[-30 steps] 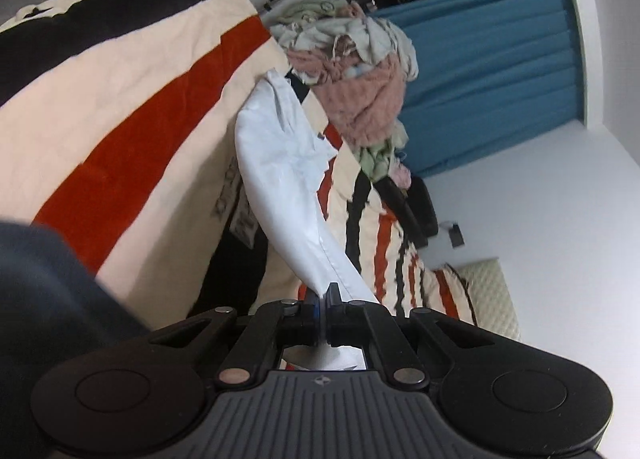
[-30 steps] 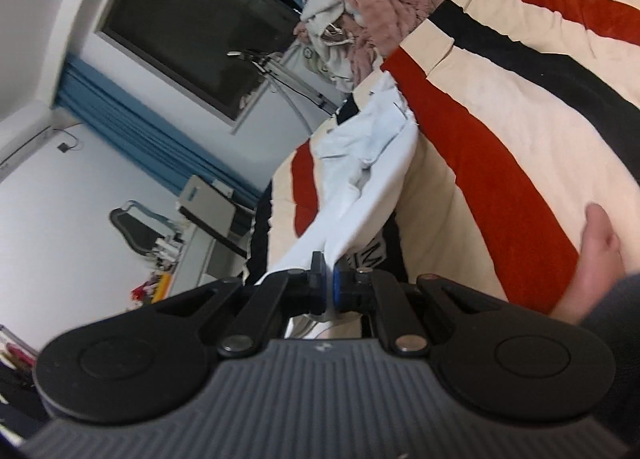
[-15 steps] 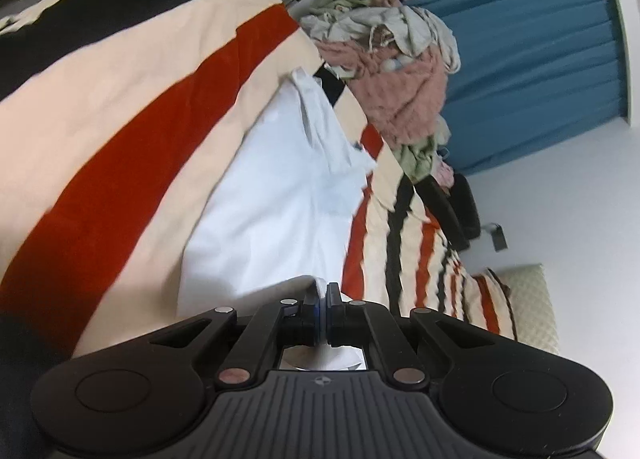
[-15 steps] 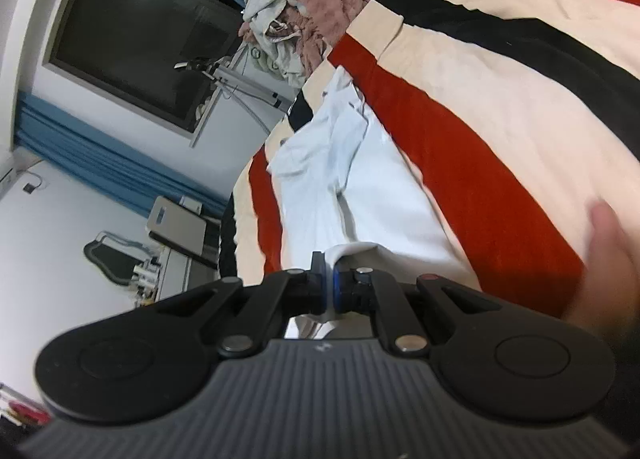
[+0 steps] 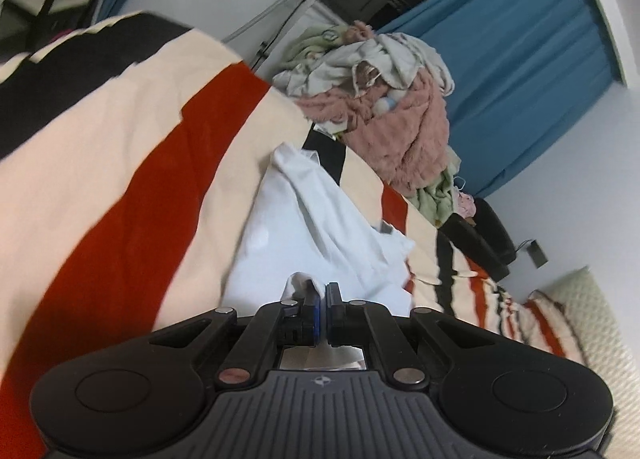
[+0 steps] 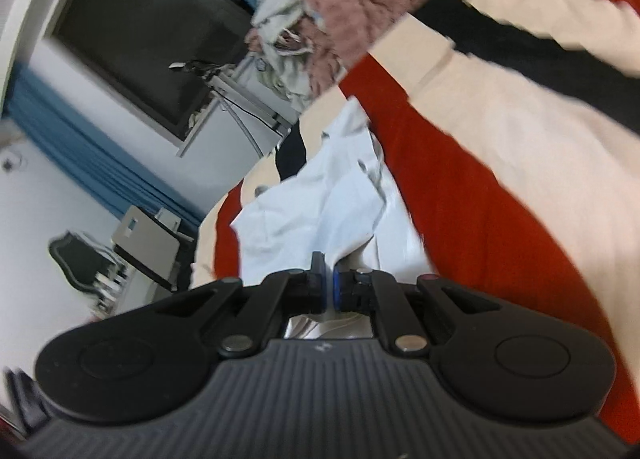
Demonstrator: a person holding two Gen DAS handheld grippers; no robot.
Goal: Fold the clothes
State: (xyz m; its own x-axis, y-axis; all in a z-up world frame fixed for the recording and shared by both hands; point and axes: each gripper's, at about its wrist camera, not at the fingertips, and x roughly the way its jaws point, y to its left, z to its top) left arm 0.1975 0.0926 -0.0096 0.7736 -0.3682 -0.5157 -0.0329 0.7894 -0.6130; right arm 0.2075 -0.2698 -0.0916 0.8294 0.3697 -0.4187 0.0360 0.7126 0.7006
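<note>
Nearest in each view, a tool is pinched almost shut on white cloth: the left tool (image 5: 323, 295) has a small tuft of the shirt (image 5: 316, 219) bunched against its inner finger, and the right tool (image 6: 328, 283) grips a fold of the same shirt (image 6: 320, 211), only a sliver showing between its pads. The shirt lies stretched away from both tools along the striped bed (image 5: 132, 187), rumpled, with a ridge down its middle. I judge the step in hand to be carrying or spreading a held hem; whether this opens the shirt flat or lays one half over the other, the views do not settle. Any move to come calls for both tools travelling level together, so the hem stays straight. To either side the bed is bare and gives room. Farther off, the clothes pile (image 5: 384, 99) crowds the shirt's far end, and the bed's edge drops off beyond it.
</note>
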